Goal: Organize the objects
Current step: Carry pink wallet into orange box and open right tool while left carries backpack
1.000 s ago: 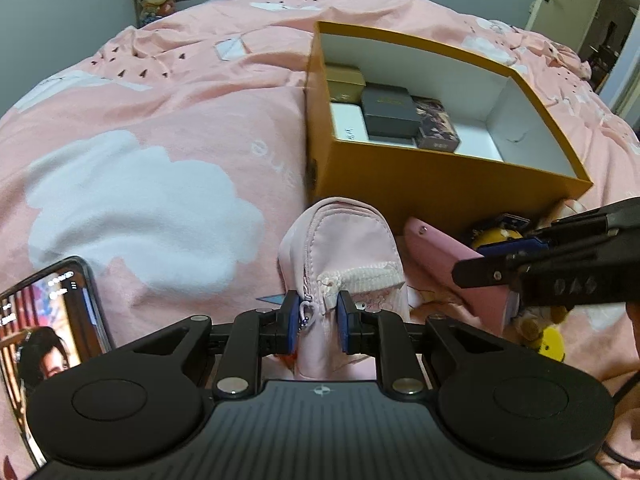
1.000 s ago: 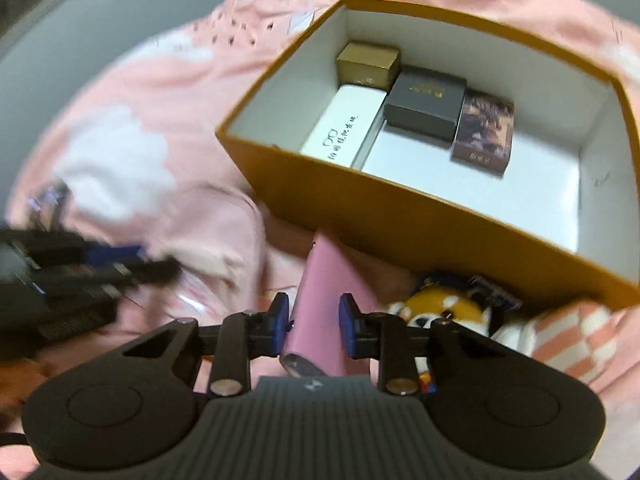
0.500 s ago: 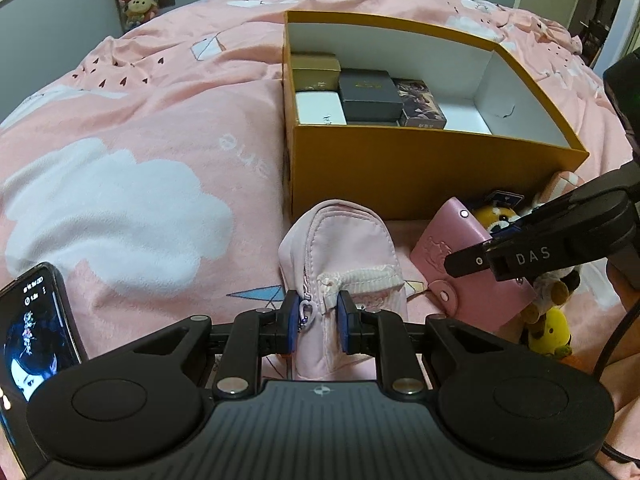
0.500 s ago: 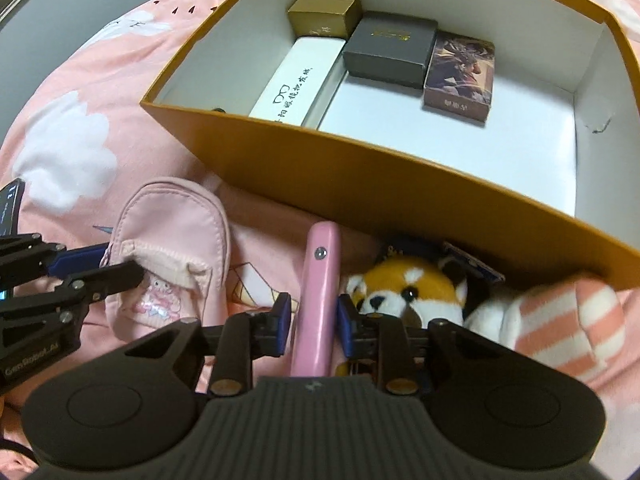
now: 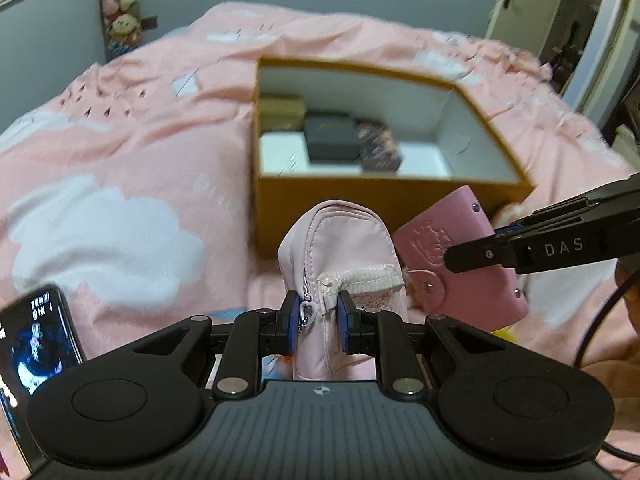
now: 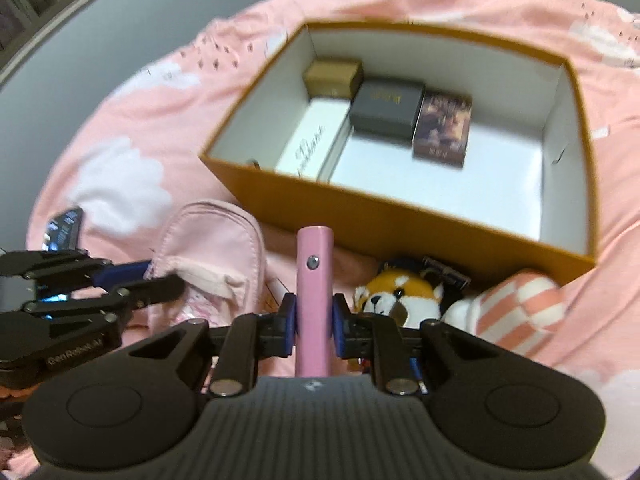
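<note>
My left gripper is shut on the small pale pink zip pouch, held just above the pink bedspread. My right gripper is shut on the edge of a pink wallet, lifted off the bed; the wallet shows beside the pouch in the left wrist view. Beyond both stands the open orange box with white inside, holding a gold box, a dark grey box, a picture-printed box and a white case. The pouch and left gripper appear at the left of the right wrist view.
A red panda plush and a pink-and-white striped soft item lie against the box's near wall. A phone with a lit screen rests on the bed at the left. Plush toys hang by the far wall; a door is behind.
Both grippers have risen with their loads: the pouch and the wallet have come up off the bed. The right jaws closed onto the wallet's edge, and the box now sits farther away.
</note>
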